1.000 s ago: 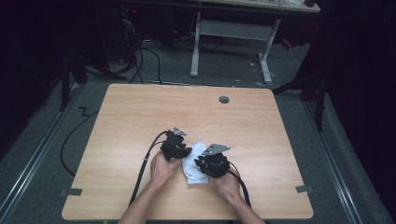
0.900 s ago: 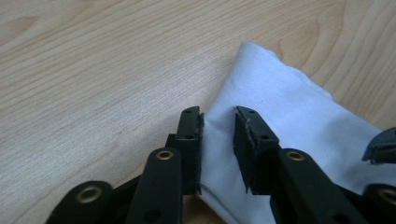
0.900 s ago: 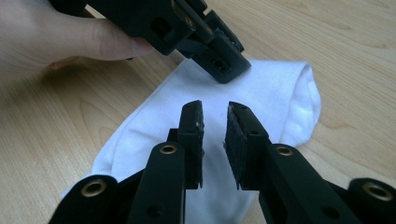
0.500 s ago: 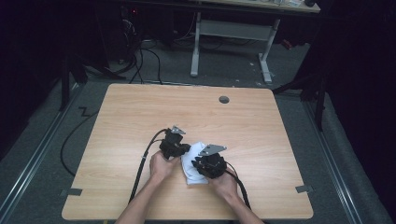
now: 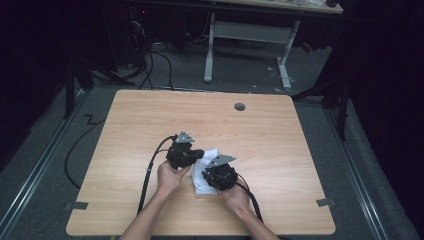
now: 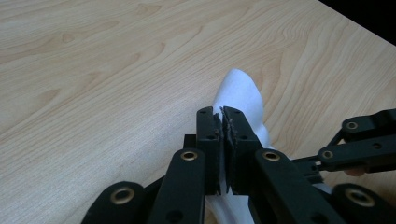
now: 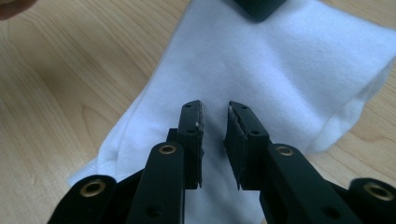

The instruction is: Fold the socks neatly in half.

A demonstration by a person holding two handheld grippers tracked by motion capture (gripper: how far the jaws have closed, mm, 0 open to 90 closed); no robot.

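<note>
High view: at the near edge two forearms come in over the tabletop (image 5: 125,125), each hand holding a tool. The left tool (image 5: 196,154) and the right tool (image 5: 206,176) meet over a white cloth (image 5: 200,186) lying near the middle of the near half of the tabletop.

In the right gripper view, the right tool (image 7: 215,119) hangs over the cloth (image 7: 280,70) with its jaws a little apart and nothing between them. In the left gripper view, the left tool (image 6: 222,122) has its jaws pressed together on a fold of the cloth (image 6: 238,91), which rises in a soft peak just past the tips.

The cloth looks light, limp and knitted; it will probably drape and slide rather than hold a shape, so an edge or a corner seems the best place to pinch, with the other tool pinning or lifting the opposite side.

No containers are here. Farther off, a round grommet (image 5: 240,106) sits near the far edge.
</note>
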